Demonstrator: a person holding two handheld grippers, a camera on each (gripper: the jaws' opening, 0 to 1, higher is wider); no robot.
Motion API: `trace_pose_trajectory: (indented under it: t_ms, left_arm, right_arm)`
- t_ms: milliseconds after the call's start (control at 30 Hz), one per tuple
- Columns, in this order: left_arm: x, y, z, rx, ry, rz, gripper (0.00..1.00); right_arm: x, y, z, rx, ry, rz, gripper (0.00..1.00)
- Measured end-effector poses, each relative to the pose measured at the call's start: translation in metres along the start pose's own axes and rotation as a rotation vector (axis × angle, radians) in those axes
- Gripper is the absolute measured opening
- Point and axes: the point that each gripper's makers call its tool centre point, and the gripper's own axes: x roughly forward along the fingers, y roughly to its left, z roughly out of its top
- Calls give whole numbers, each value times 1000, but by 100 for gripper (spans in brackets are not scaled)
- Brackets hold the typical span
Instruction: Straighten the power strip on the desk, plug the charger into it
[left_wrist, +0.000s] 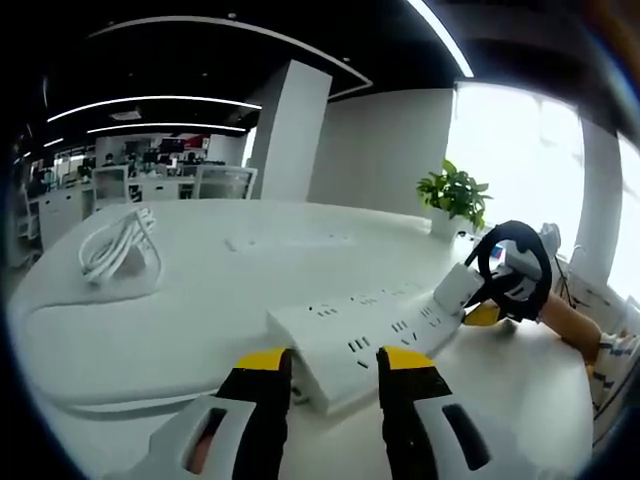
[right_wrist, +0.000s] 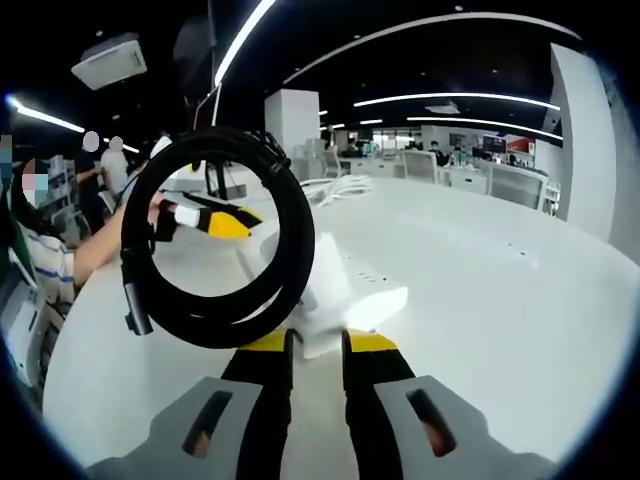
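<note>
The white power strip (left_wrist: 375, 335) lies skewed on the tabletop (left_wrist: 190, 310). At its near end the left tongs (left_wrist: 332, 372) stand parted and empty; at its far end the right tongs (right_wrist: 317, 345) pinch the white charger (right_wrist: 325, 300) — its coiled black cable (right_wrist: 215, 240) springs up beside the strip. That stiff coil could drag the charger askew. The plug's prongs are hidden, and the sockets are blurred.
</note>
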Motion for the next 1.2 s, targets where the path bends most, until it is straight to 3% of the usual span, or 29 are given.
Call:
trace_pose_trajectory:
  t_ms: [1200]
  left_arm:
    - [1,0,2,-31,-17,-5,35]
  right_arm:
    - [5,-12,2,-7,-16,-82,18]
